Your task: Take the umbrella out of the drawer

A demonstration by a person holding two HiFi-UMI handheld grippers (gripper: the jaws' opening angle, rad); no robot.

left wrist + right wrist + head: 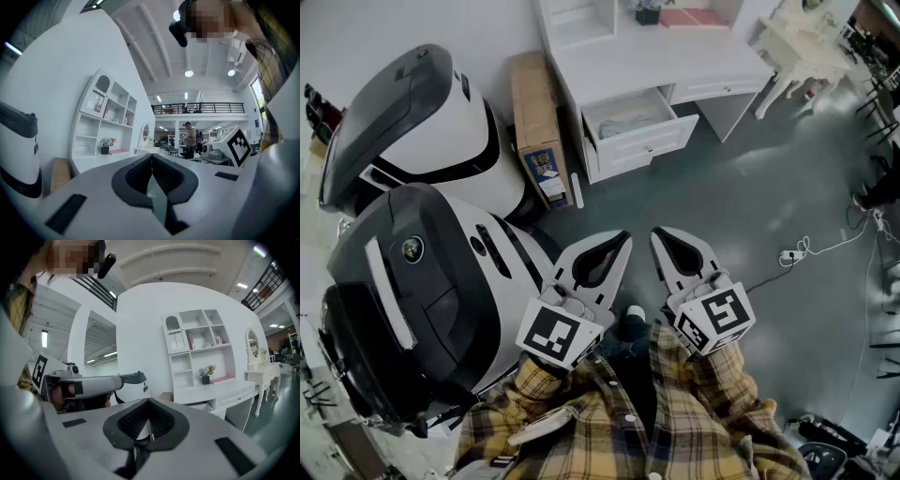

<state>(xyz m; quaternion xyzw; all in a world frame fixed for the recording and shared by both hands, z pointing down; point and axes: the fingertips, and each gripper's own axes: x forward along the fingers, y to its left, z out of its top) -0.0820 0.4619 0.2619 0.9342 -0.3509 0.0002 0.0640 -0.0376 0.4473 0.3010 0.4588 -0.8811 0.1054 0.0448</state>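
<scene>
A white desk (675, 61) stands against the far wall with one drawer (642, 141) pulled open. Something pale and folded (628, 120) lies inside it; I cannot tell whether it is the umbrella. My left gripper (625, 236) and right gripper (656, 232) are held side by side in front of my chest, well short of the drawer, pointing toward the desk. Both are shut with nothing between the jaws. The left gripper view shows its tips (151, 155) meeting, and the right gripper view shows the same (149, 400), with the desk (225, 392) beyond.
Two large white-and-black machines (422, 272) (412, 122) fill the left side. A cardboard box (539, 131) leans against the wall beside the desk. A cable with a plug (797, 251) lies on the grey floor at right. A white dressing table (806, 47) stands at the far right.
</scene>
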